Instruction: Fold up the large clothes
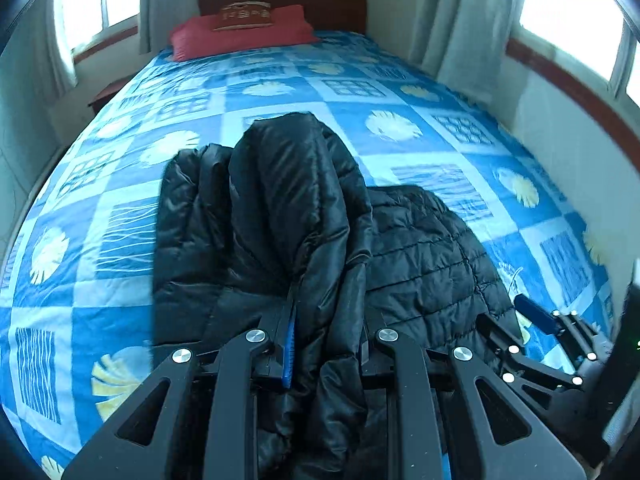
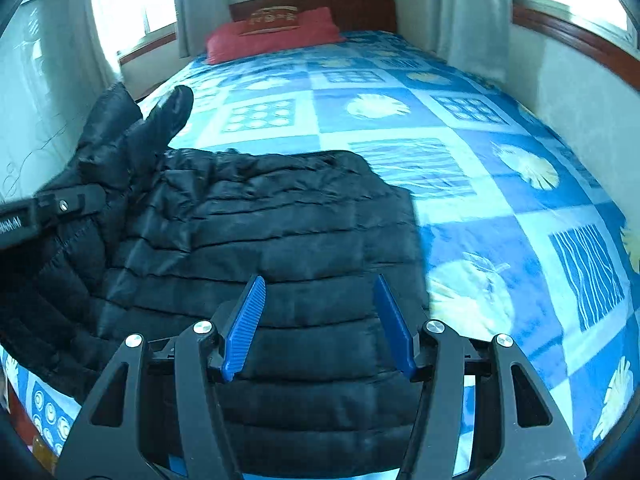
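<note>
Black quilted puffer jacket [image 1: 280, 216] fills the centre of your left wrist view, bunched and pinched between your left gripper [image 1: 328, 340] fingers above the blue patterned bedspread [image 1: 400, 92]. In your right wrist view, the jacket [image 2: 280, 240] lies spread across the lower left; your right gripper [image 2: 320, 324] stands spread over it, gripping nothing.

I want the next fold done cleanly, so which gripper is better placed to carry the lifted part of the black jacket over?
Left. The left gripper is shut on a lifted fold of the black jacket; the right gripper is open, nothing between its pads, above the flat part.
</note>
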Action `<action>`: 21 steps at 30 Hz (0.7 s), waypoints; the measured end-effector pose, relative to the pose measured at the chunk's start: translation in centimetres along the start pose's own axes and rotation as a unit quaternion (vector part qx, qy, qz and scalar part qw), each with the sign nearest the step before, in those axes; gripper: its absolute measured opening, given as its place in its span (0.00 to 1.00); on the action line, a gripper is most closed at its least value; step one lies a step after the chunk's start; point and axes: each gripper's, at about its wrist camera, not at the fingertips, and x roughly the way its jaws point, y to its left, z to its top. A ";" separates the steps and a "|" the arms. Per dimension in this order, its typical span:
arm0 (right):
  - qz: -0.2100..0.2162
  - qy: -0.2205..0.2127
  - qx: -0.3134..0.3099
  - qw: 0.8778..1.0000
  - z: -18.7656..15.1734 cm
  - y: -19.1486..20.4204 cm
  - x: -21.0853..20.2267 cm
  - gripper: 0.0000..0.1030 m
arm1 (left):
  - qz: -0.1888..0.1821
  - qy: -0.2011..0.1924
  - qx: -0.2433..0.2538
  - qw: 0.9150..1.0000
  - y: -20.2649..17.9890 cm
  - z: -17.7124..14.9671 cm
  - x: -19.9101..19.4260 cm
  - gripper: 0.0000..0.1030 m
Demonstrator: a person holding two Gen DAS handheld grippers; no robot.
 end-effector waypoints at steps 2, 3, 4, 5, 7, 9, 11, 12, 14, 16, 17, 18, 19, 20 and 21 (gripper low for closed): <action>-0.002 0.003 0.010 1.000 -0.2 -1.4 0.2 0.55 | 0.001 0.008 0.002 1.000 -1.6 -0.3 1.3 0.20; -0.004 0.003 0.014 1.000 -0.3 -2.0 0.2 0.55 | 0.001 0.012 0.003 1.000 -2.3 -0.6 2.1 0.20; -0.006 0.003 0.017 1.000 -0.5 -2.4 0.2 0.55 | 0.001 0.015 0.004 1.000 -2.8 -0.8 2.7 0.20; -0.008 0.005 0.020 1.000 -0.9 -2.8 0.0 0.55 | 0.000 0.020 0.006 1.000 -3.4 -1.2 3.5 0.20; -0.010 0.010 0.027 1.000 -1.1 -3.6 0.4 0.55 | -0.001 0.030 0.010 0.999 -4.4 -1.9 4.9 0.20; -0.012 0.015 0.028 0.999 -1.3 -4.0 0.8 0.55 | 0.004 0.033 0.018 0.999 -5.4 -2.5 5.8 0.20; -0.011 0.019 0.031 0.999 -1.4 -4.2 1.1 0.55 | 0.012 0.030 0.026 0.999 -6.2 -3.3 6.6 0.20; -0.010 0.020 0.031 0.999 -1.5 -4.2 1.2 0.55 | 0.013 0.028 0.026 0.999 -6.4 -3.4 6.8 0.20; -0.011 0.021 0.030 0.999 -1.6 -4.2 1.3 0.55 | 0.012 0.025 0.022 0.999 -6.4 -3.7 6.9 0.20; -0.011 0.023 0.029 0.999 -1.7 -4.1 1.4 0.55 | 0.010 0.025 0.018 0.999 -6.3 -3.7 6.8 0.20; -0.011 0.023 0.029 0.999 -1.7 -4.0 1.4 0.55 | 0.009 0.025 0.017 1.000 -6.2 -3.6 6.7 0.20; -0.012 0.023 0.028 0.999 -1.7 -4.0 1.3 0.55 | 0.007 0.024 0.016 1.000 -6.1 -3.6 6.5 0.20; -0.014 0.022 0.028 0.999 -1.7 -3.9 1.2 0.55 | 0.006 0.024 0.015 1.000 -6.1 -3.6 6.4 0.20; -0.014 0.021 0.028 0.999 -1.7 -3.8 1.1 0.55 | 0.005 0.023 0.014 1.000 -6.1 -3.6 6.2 0.21; -0.016 0.020 0.027 0.999 -1.7 -3.7 1.0 0.55 | 0.004 0.022 0.014 1.000 -6.2 -3.6 6.2 0.22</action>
